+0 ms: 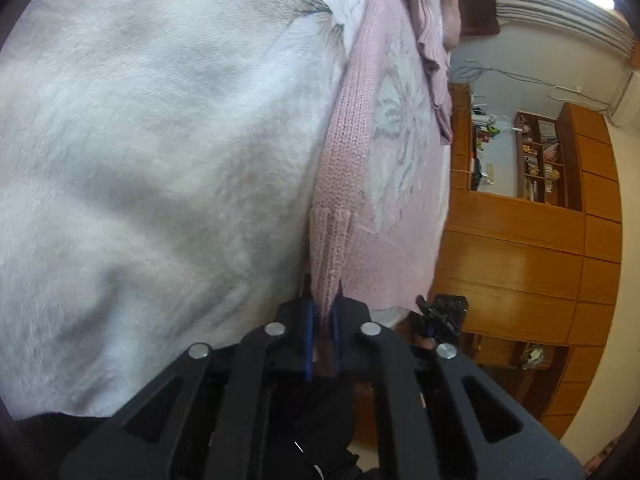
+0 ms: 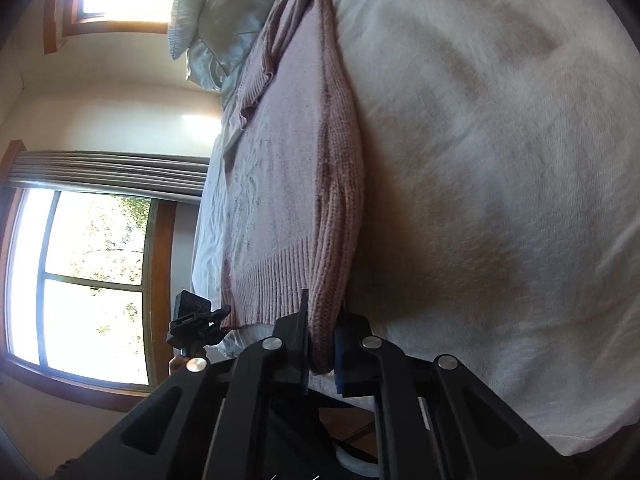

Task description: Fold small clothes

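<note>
A pink knit sweater [image 1: 384, 168] lies spread on a white blanket [image 1: 152, 152] covering a bed, seen sideways through both wrist cameras. In the left wrist view, the blanket fills the left of the frame, its pale grey flower print showing near the top. The left gripper [image 1: 322, 294] is clamped on a ribbed cuff [image 1: 330, 248] of the sweater, blue pads [image 1: 307, 332] pressed against the knit on either side. Just right of it, the other gripper's tip [image 1: 442, 314] shows at the sweater's hem. Wooden cabinets [image 1: 520, 248] and cluttered shelves [image 1: 540, 156] fill the right of that view, under a grey curtain [image 1: 560, 12].

In the right wrist view, bright windows [image 2: 96, 272] stand at left, with a pale pillow [image 2: 216, 20] at the head of the bed. The other gripper [image 2: 196, 316] sits beside the ribbed hem [image 2: 272, 288]. The right gripper [image 2: 322, 320] is pinched on a thick folded edge [image 2: 336, 240] of the sweater, the knit bunched between its jaws. The blanket [image 2: 500, 180] spreads across the right.
</note>
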A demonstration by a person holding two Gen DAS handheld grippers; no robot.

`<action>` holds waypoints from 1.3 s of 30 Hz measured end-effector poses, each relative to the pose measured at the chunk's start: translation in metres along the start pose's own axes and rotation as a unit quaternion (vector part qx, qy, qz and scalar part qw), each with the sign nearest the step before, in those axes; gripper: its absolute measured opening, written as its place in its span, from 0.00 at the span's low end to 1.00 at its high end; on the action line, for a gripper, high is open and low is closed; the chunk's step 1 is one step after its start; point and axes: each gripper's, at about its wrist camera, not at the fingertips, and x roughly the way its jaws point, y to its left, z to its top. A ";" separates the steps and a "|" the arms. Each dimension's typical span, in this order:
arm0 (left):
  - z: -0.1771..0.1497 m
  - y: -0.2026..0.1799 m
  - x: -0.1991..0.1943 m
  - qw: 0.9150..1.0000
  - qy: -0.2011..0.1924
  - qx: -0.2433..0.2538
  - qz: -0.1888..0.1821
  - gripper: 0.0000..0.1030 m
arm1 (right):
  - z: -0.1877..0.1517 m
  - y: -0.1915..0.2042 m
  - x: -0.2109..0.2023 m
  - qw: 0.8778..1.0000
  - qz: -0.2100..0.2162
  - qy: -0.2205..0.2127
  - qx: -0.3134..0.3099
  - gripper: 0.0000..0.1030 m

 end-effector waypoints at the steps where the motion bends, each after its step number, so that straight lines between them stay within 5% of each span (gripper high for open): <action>1: -0.001 0.000 -0.003 1.000 -0.014 -0.007 -0.008 0.05 | -0.002 0.004 -0.003 1.000 -0.001 -0.008 -0.002 0.08; 12: -0.040 -0.008 -0.045 0.993 -0.074 0.007 -0.094 0.04 | -0.029 0.029 -0.040 0.998 0.027 -0.043 -0.024 0.06; 31: -0.113 -0.008 -0.065 0.984 -0.071 -0.010 -0.166 0.04 | -0.069 0.024 -0.073 0.996 0.077 -0.052 -0.002 0.06; 35: -0.133 -0.029 -0.079 0.978 -0.077 -0.016 -0.195 0.04 | -0.076 0.041 -0.091 0.991 0.117 -0.068 0.009 0.06; 39: -0.121 -0.065 -0.094 0.969 -0.085 -0.008 -0.232 0.04 | -0.052 0.072 -0.098 0.986 0.142 -0.082 -0.006 0.06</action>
